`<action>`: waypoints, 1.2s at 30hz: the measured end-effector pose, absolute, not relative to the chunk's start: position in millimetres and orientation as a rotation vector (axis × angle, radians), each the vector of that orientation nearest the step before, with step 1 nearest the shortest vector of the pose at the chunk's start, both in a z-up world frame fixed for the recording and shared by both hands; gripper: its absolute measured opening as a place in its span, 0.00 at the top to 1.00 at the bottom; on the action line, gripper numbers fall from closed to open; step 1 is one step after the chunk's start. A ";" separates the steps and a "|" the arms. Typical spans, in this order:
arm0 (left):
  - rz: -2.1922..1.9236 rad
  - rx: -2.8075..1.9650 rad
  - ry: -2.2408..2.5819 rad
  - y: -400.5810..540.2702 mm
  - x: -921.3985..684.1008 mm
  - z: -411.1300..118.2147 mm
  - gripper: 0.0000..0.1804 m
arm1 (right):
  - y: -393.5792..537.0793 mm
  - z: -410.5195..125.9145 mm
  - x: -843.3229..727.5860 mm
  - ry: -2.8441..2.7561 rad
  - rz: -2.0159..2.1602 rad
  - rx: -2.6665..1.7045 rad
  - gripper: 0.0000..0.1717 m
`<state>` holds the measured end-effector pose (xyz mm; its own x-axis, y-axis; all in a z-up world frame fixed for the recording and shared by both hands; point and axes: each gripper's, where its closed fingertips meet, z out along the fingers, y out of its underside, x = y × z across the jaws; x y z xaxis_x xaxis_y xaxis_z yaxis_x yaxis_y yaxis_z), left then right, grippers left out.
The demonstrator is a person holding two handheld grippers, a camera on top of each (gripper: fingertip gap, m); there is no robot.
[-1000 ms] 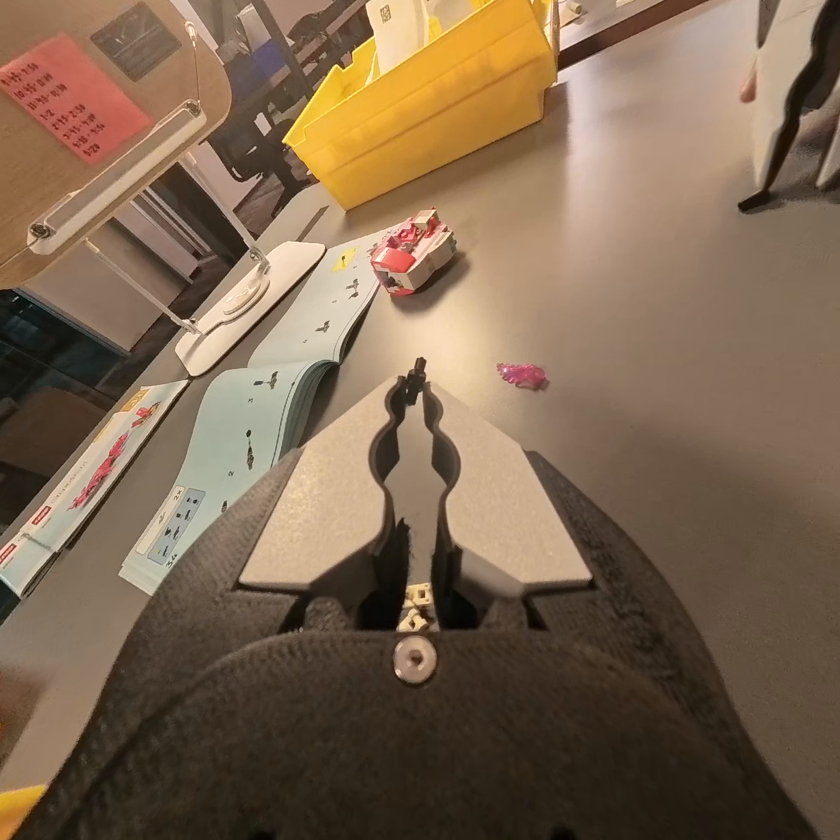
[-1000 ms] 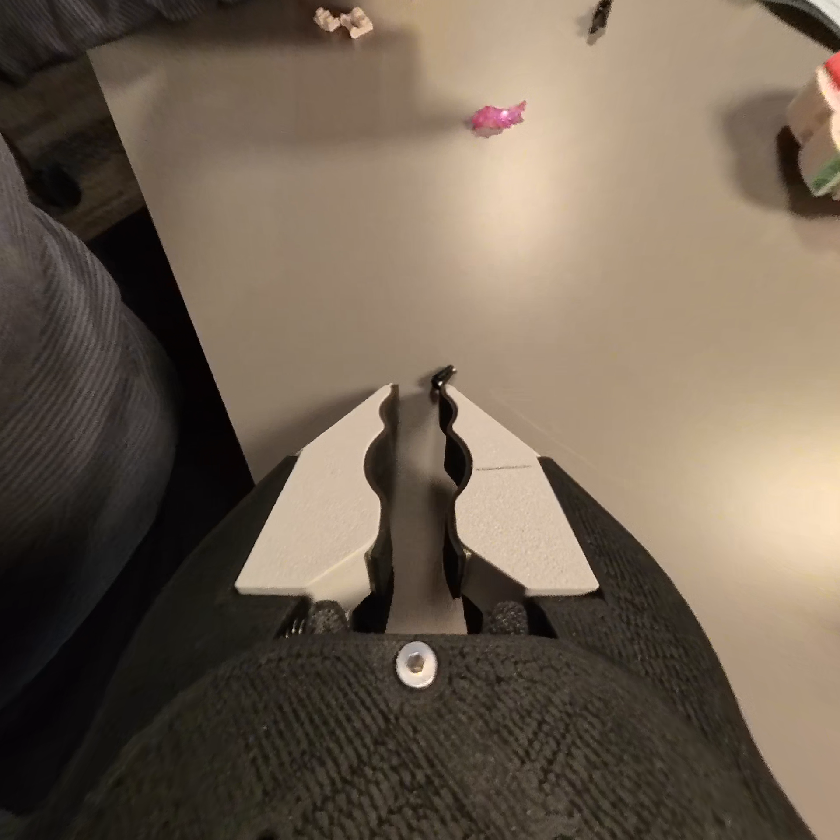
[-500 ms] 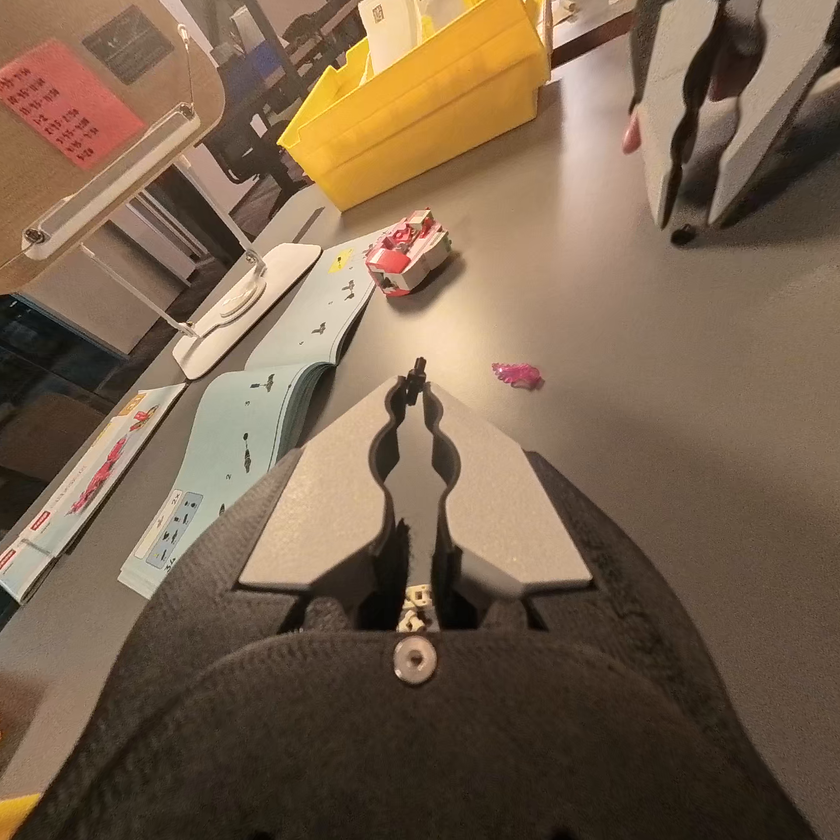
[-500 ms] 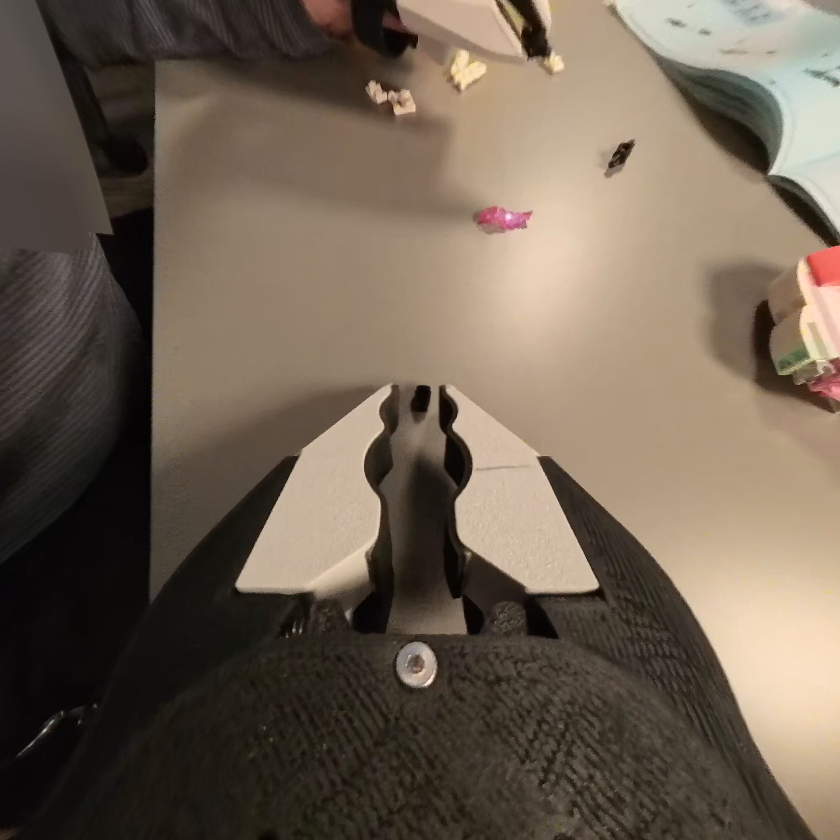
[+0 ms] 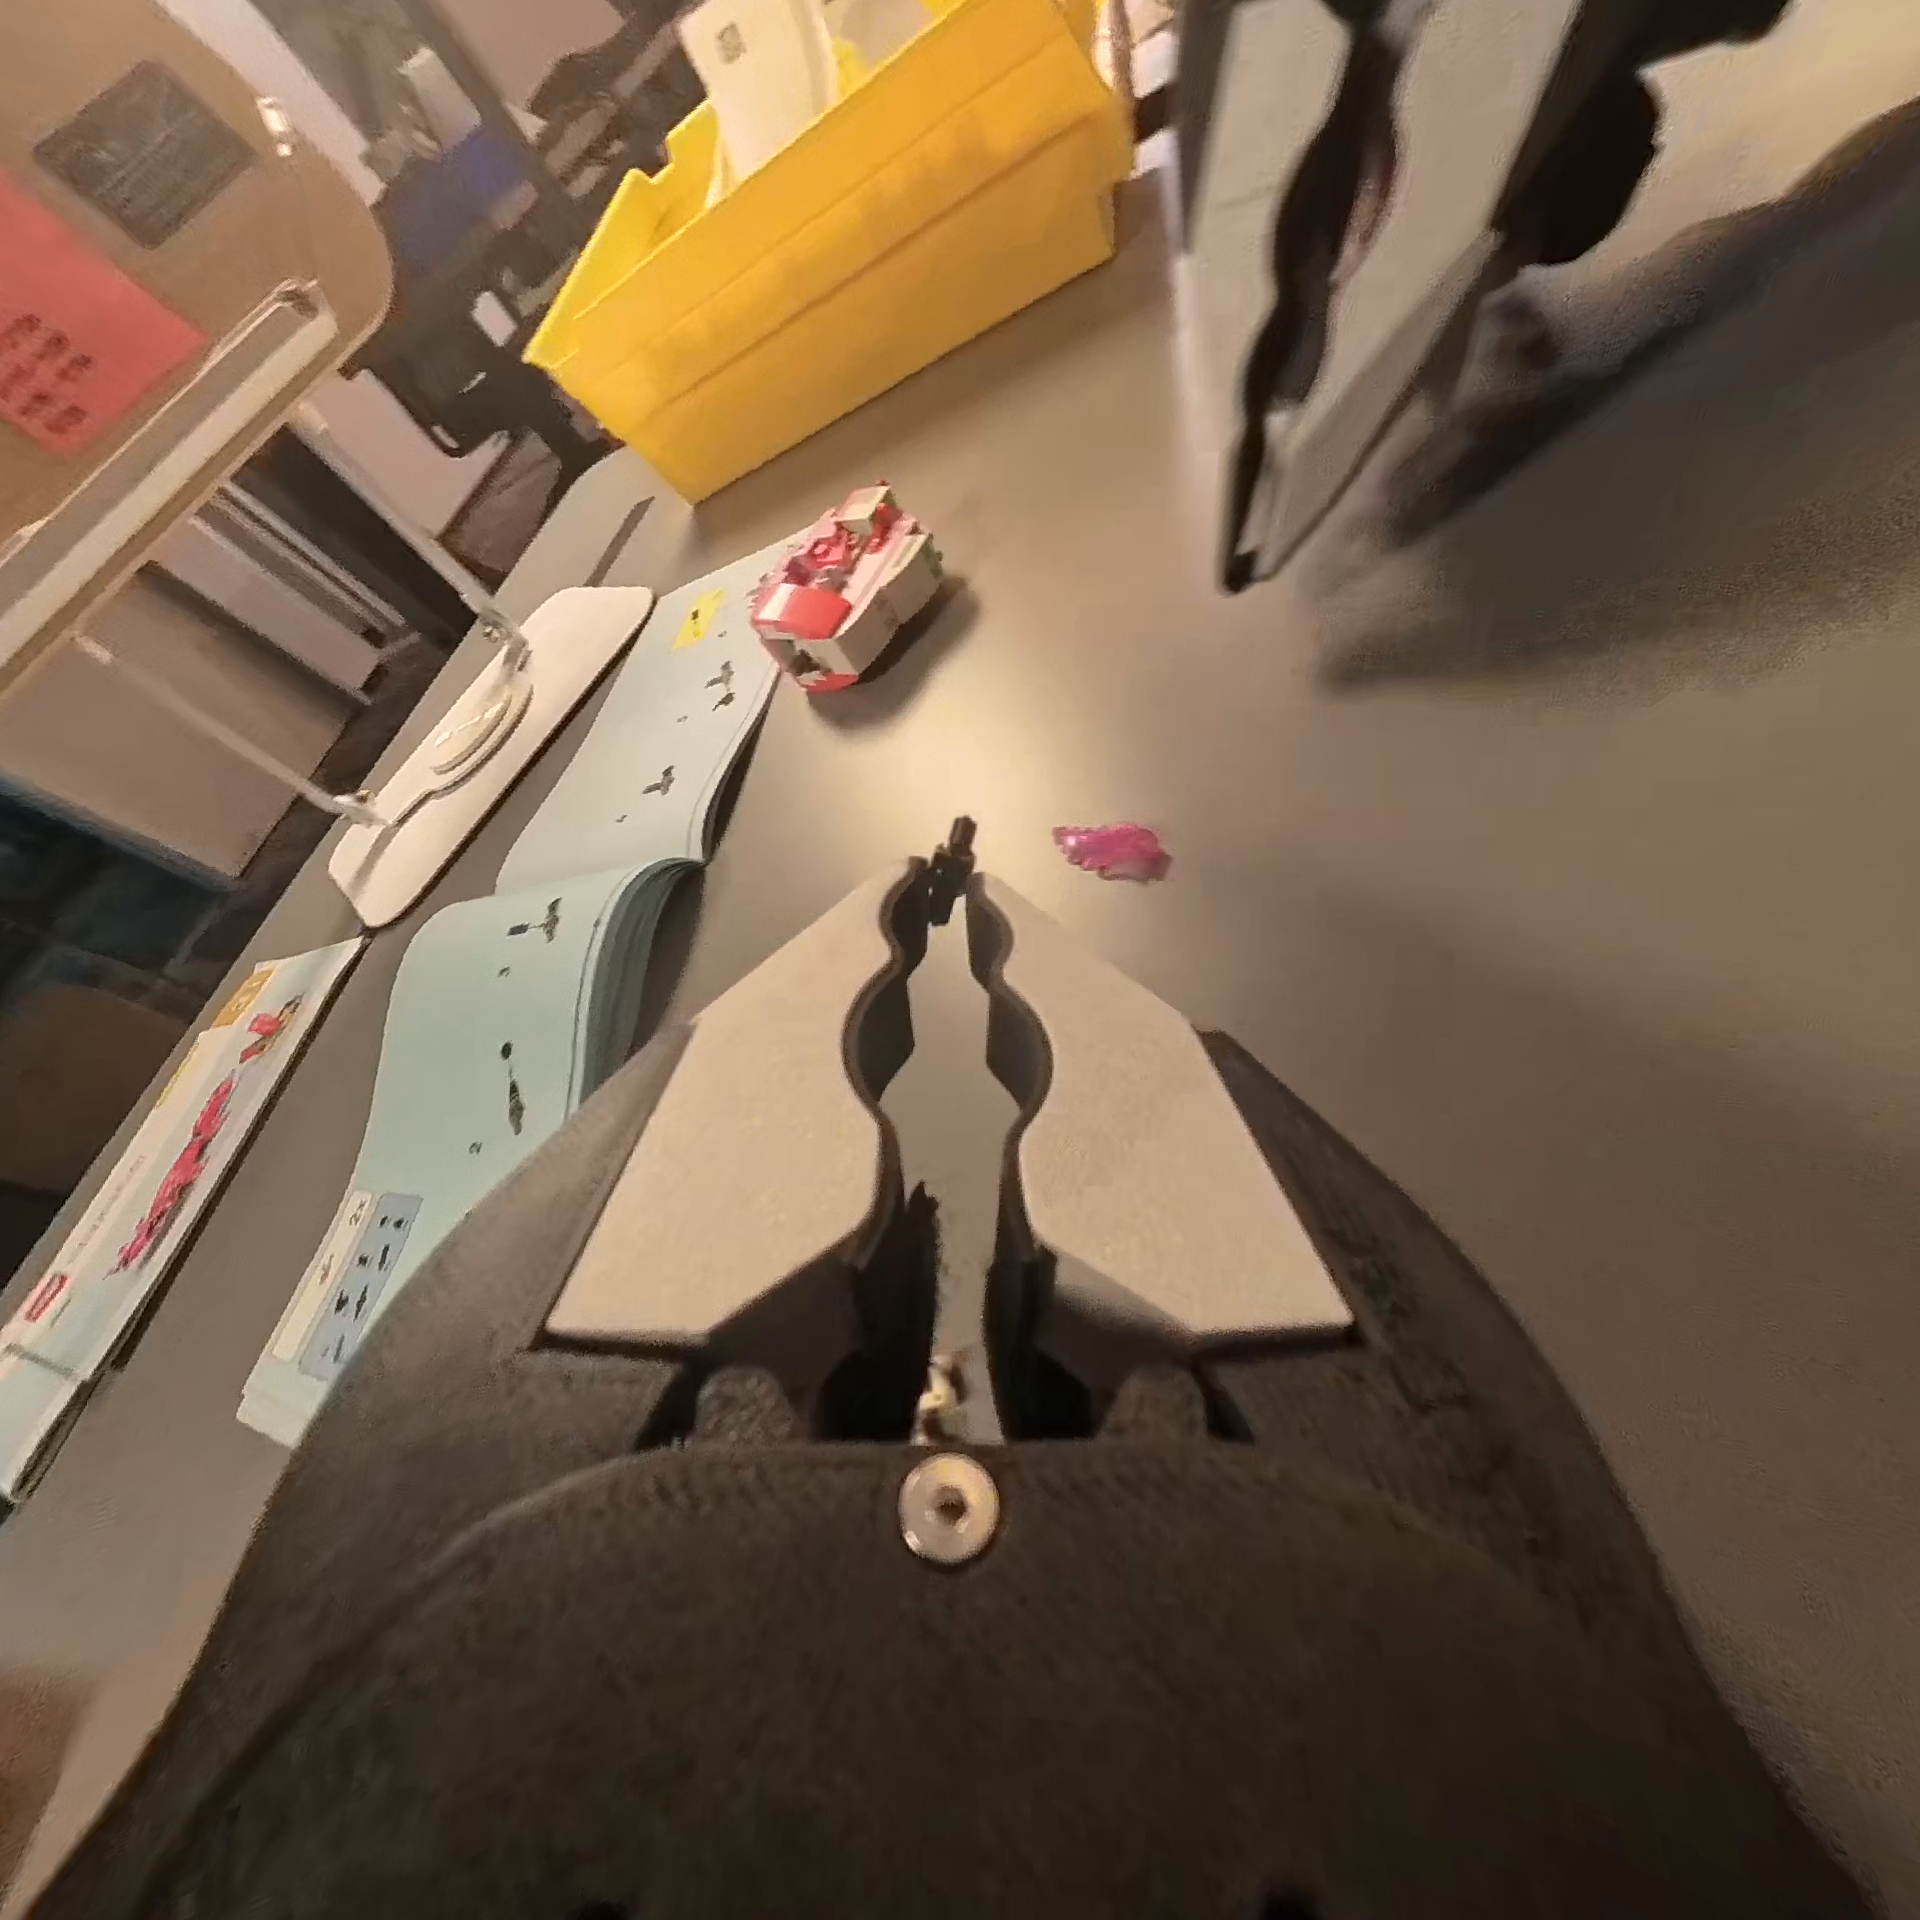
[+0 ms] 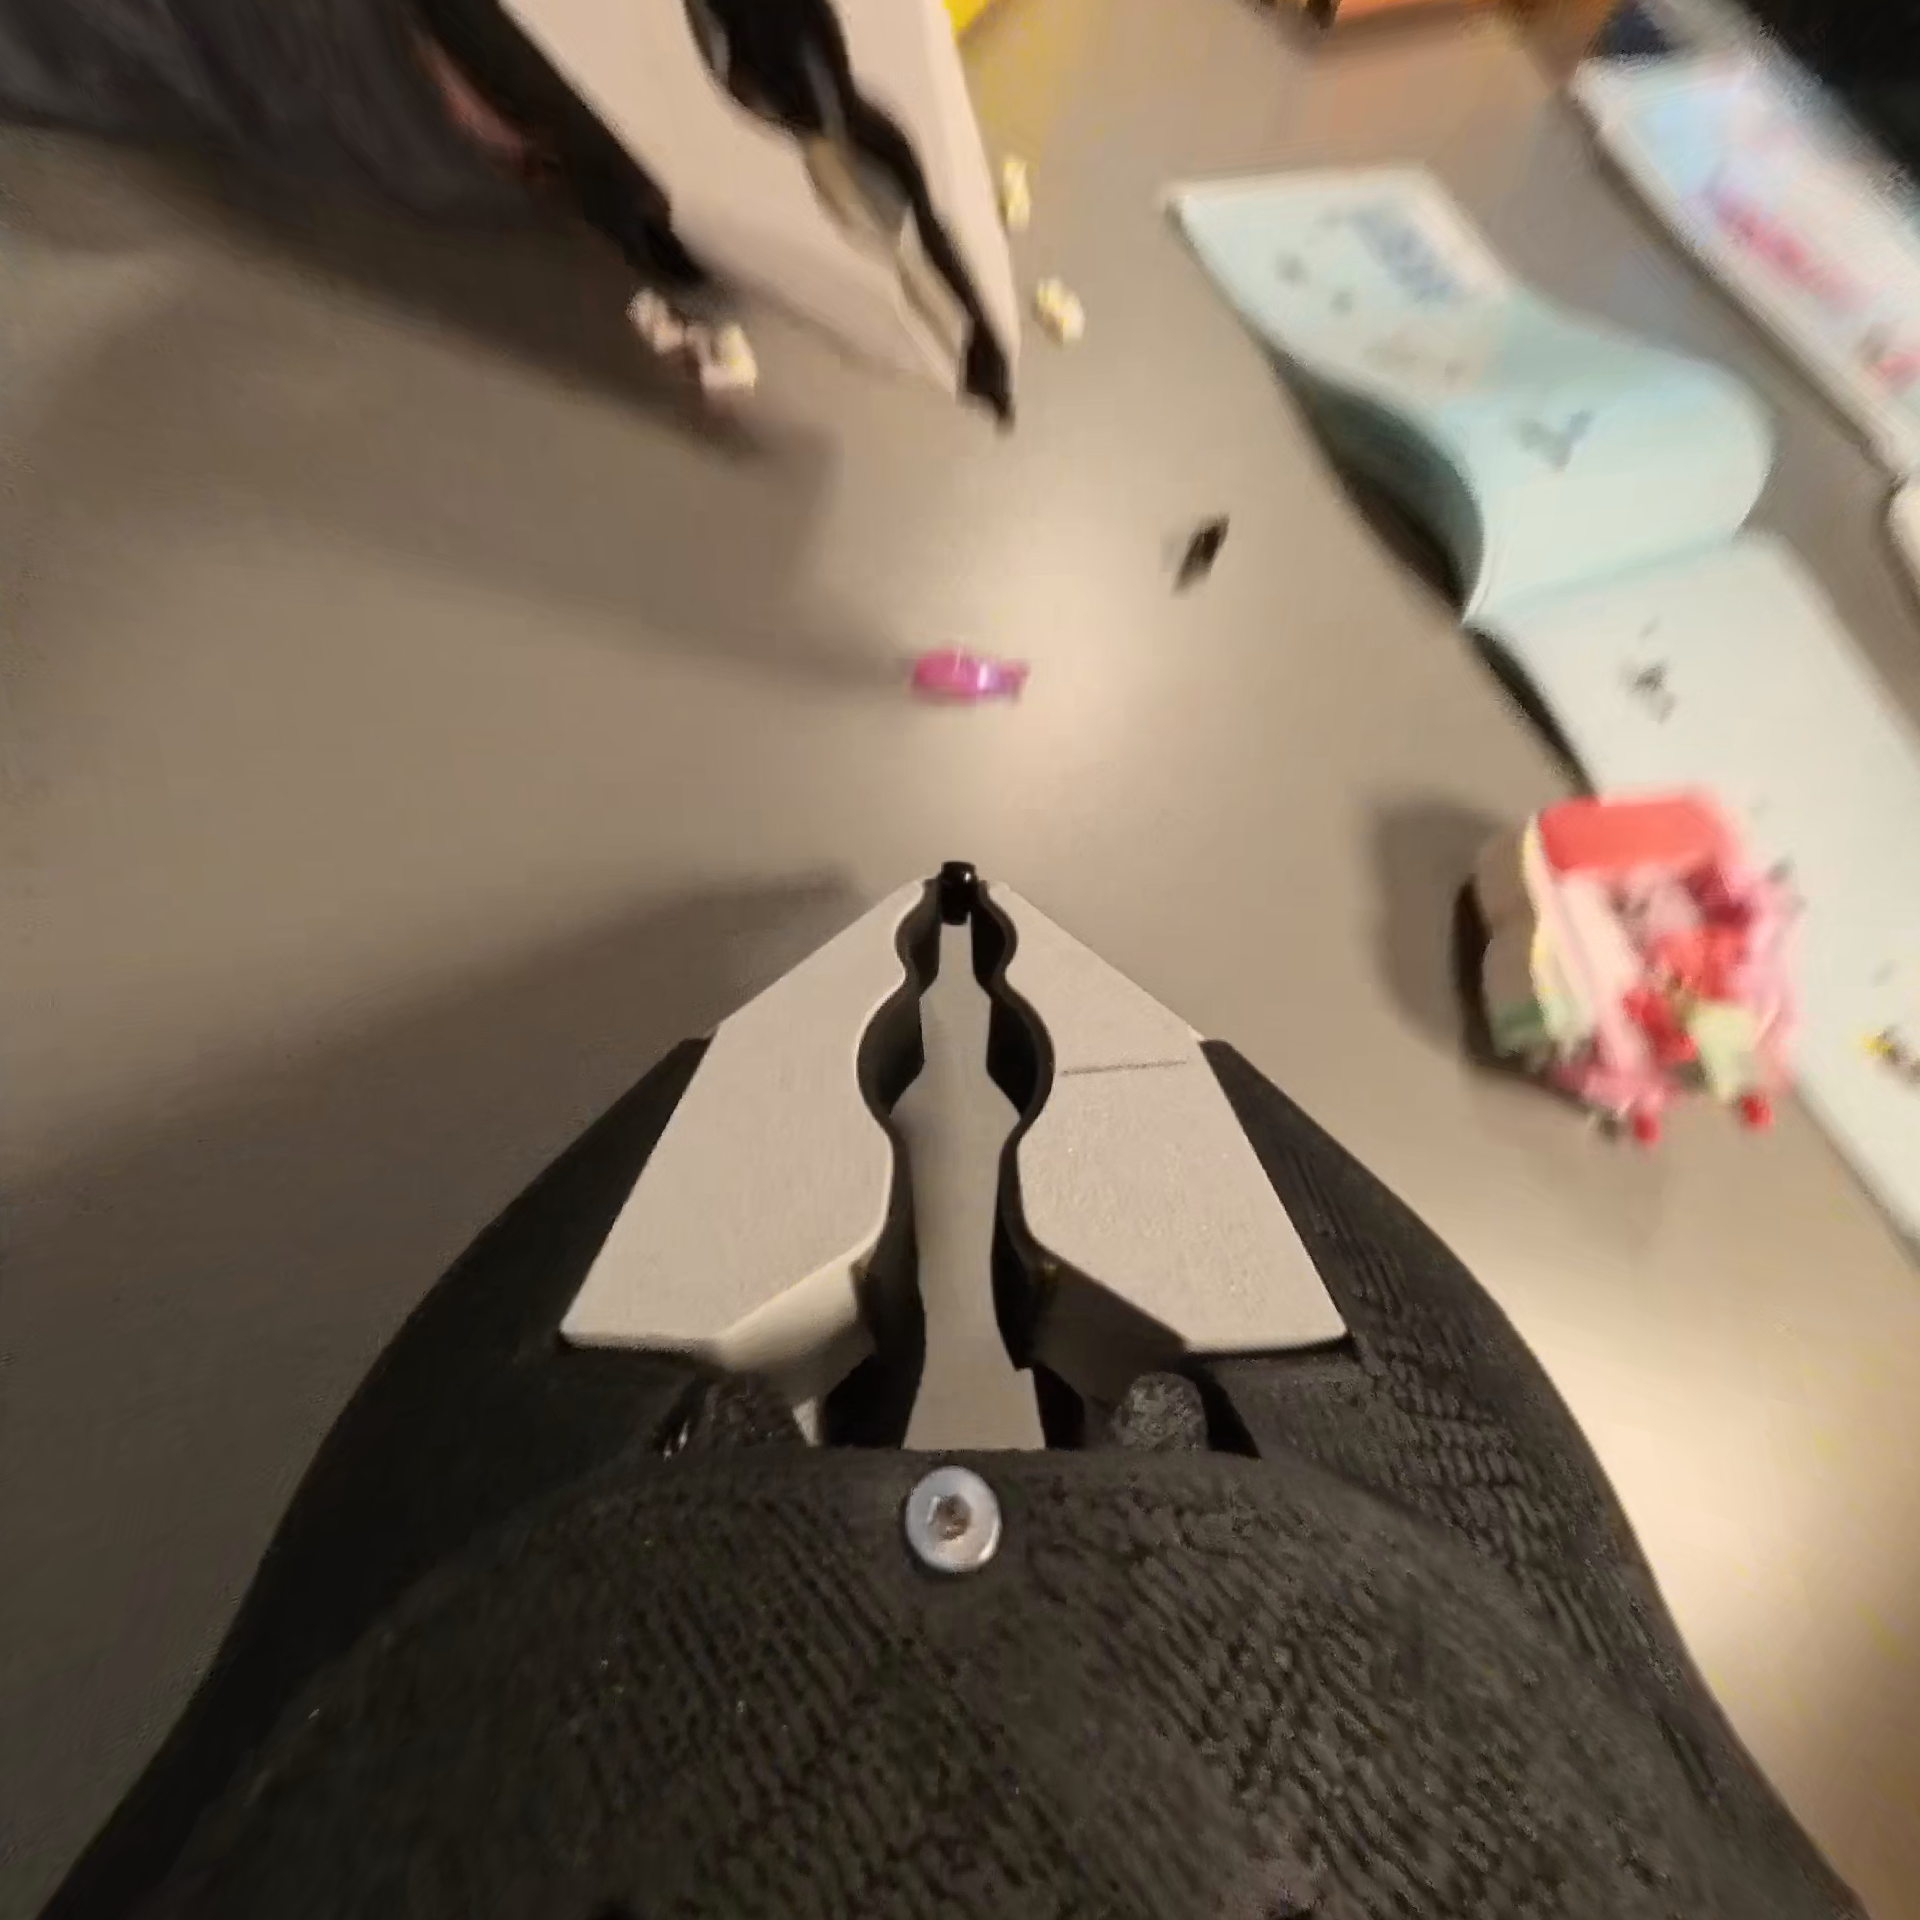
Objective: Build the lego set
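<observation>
Left tool (image 5: 951, 883): nearly closed, its tips pinching a small black toy-brick piece (image 5: 954, 864) that sticks out past them, above the desk (image 5: 1351, 1039).
Right tool (image 6: 956, 902): also drawn in narrow, pads pressed on a tiny black rounded peg (image 6: 956, 891) of which only the end shows beyond the tips.
Where the tools stand: each appears in the other's view, blurred, raised over the desk and pointing down; they are near one another but apart.
Handling, black piece: a judgement only, it looks hard, stiff and very light, with smooth plastic faces, so it could twist or shoot out of a pinch; its middle is the safest place to hold.
Handling, peg: likely as light and slick, and so short that the pads cover nearly all of it.
Pink translucent piece (image 5: 1112, 852): loose on the desk just right of the left tool's tips.
Loose black bit (image 6: 1200, 549): lies on the desk between the pink piece and the booklet.
Red and white brick model (image 5: 847, 603): farther off, beside the open pale blue instruction booklet (image 5: 499, 997).
Cream bricks (image 6: 691, 338): small, blurred, close under the left tool.
Yellow bin (image 5: 852, 260): at the far desk edge.
</observation>
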<state>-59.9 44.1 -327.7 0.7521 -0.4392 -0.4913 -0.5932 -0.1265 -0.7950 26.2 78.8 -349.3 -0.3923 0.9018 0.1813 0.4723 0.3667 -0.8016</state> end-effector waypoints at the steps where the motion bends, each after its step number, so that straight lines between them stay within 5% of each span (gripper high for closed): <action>1: 0.166 -1.762 0.839 43.5 -57.6 -330.2 0.96 | 72.6 -345.0 12.4 -2.002 0.846 -1.119 0.98; 10: 0.161 -1.821 0.780 45.0 -68.0 -333.1 0.96 | 56.0 -329.2 -61.0 -1.938 0.380 -0.631 0.98; 36: 0.127 -1.776 0.870 43.1 -44.2 -332.7 1.00 | 46.9 -334.1 -65.7 -1.911 0.389 -0.568 1.00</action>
